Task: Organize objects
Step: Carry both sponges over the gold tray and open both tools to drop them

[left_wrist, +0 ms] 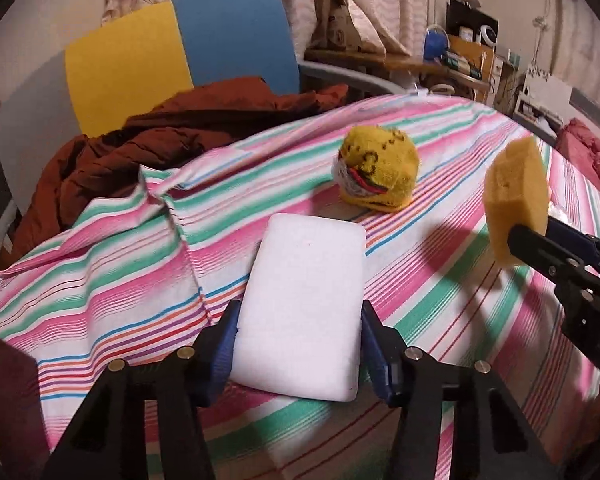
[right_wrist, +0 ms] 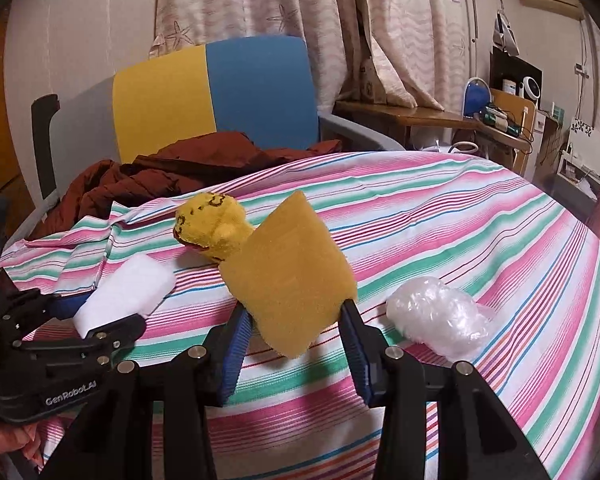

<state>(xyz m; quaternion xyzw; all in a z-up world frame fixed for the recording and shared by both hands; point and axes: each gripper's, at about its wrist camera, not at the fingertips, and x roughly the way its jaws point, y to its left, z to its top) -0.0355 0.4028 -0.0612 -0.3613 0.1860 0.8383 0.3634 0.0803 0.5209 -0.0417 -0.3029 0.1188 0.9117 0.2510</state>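
Observation:
A white sponge (left_wrist: pixel 310 264) lies flat on the striped cloth (left_wrist: pixel 440 292), and my left gripper (left_wrist: pixel 299 308) is shut on its near end, blue pads against both long sides. In the right wrist view the same left gripper (right_wrist: pixel 112 310) and white sponge (right_wrist: pixel 132 284) sit at the left. My right gripper (right_wrist: pixel 294 310) is shut on a yellow sponge (right_wrist: pixel 292 268), tilted and held just above the cloth. From the left wrist view that yellow sponge (left_wrist: pixel 516 196) and right gripper (left_wrist: pixel 534 232) are at the right edge. A rolled yellow sock (left_wrist: pixel 376 168) rests beyond both sponges.
A crumpled clear plastic wrap (right_wrist: pixel 440 312) lies on the cloth right of my right gripper. A brown jacket (left_wrist: pixel 140 140) is heaped at the cloth's far left, before a yellow-and-blue chair (left_wrist: pixel 180 60). A cluttered wooden desk (right_wrist: pixel 440 120) stands at the back right.

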